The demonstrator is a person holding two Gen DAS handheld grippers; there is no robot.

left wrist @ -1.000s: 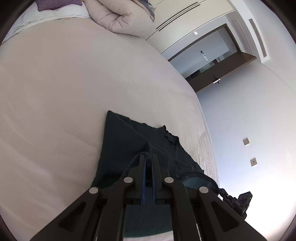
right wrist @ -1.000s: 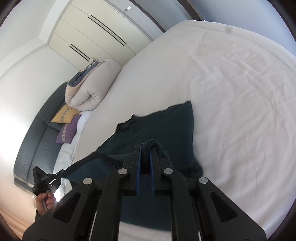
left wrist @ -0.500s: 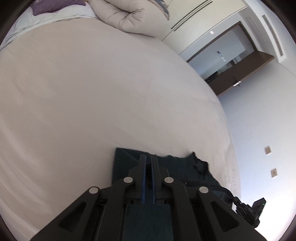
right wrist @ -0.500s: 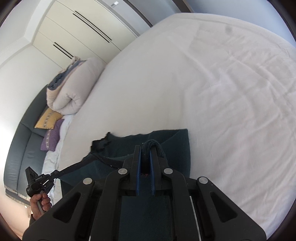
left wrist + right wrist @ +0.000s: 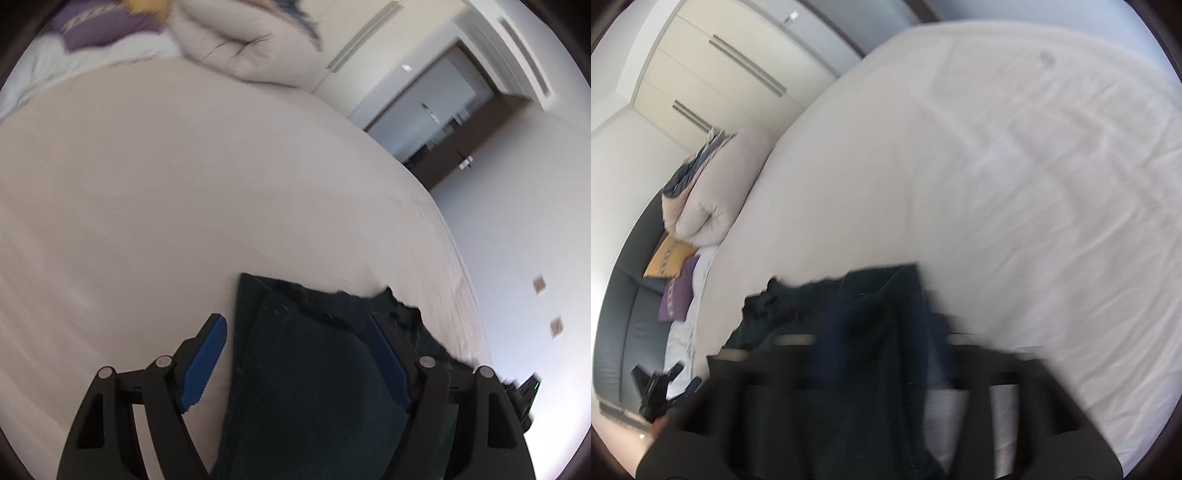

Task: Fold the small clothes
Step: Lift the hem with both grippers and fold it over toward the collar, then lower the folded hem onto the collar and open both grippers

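Observation:
A small dark green garment (image 5: 314, 369) lies folded on the white bed sheet (image 5: 184, 203). In the left wrist view my left gripper (image 5: 295, 332) is open, its blue-padded fingers (image 5: 207, 350) spread to either side of the cloth's near edge, holding nothing. In the right wrist view the same garment (image 5: 871, 332) lies under my right gripper (image 5: 882, 332), which is heavily motion-blurred; its jaws look spread apart over the cloth. The other gripper shows at the lower left edge of the right wrist view (image 5: 653, 391).
A rolled beige duvet (image 5: 713, 199) and yellow and purple cushions (image 5: 676, 273) sit at the head of the bed. A wardrobe (image 5: 713, 74) and a dark doorway (image 5: 443, 122) stand beyond. White sheet (image 5: 1015, 184) stretches around the garment.
Both grippers were shut on the garment's edge and carried it forward over itself. Now both have opened and let the cloth go; the right one is moving fast.

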